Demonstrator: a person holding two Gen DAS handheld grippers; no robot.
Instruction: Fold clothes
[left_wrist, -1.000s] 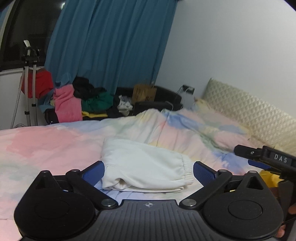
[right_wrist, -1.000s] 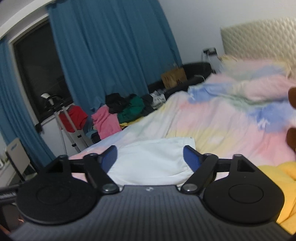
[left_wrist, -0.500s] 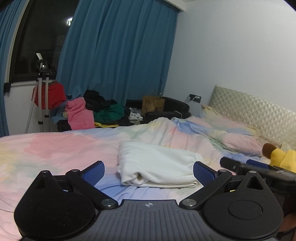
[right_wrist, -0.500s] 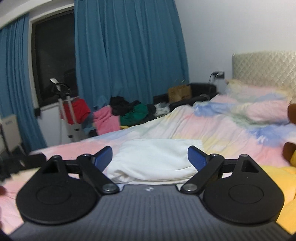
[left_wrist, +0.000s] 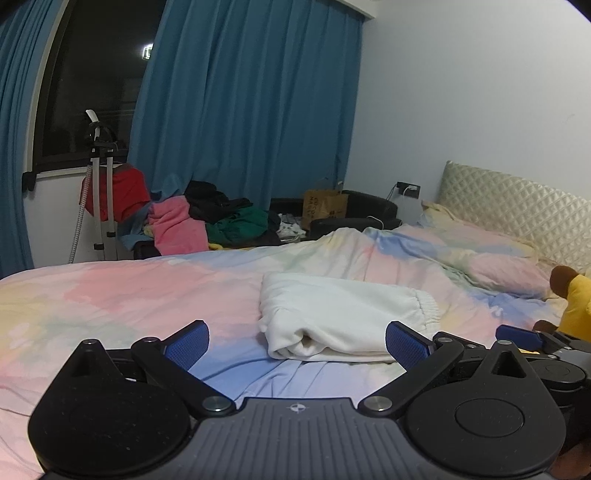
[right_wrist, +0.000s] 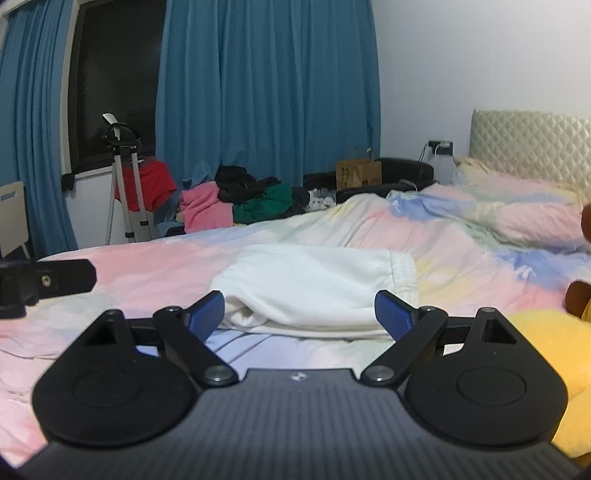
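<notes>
- The left gripper is spread wide and holds nothing; the bare bedspread shows between its blue pads.
- The right gripper is likewise wide apart and empty.
- The white garment lies folded on the bedspread, just ahead of the left gripper and a little to its right; from the right gripper it sits straight ahead, framed between the pads.
- It looks like a soft, thick pair of sweatpants: the gathered elastic waistband is on the far right side, and the rolled fold faces both grippers.
- Judging by its plump layers, it should be light and floppy, not slippery, and will sag or unfold if lifted by one corner.
- A safer hold would pinch all the layers at the near folded edge, one gripper at each end, so the bundle keeps its shape.
- More clothes are heaped well beyond the bed, by the curtain.
</notes>
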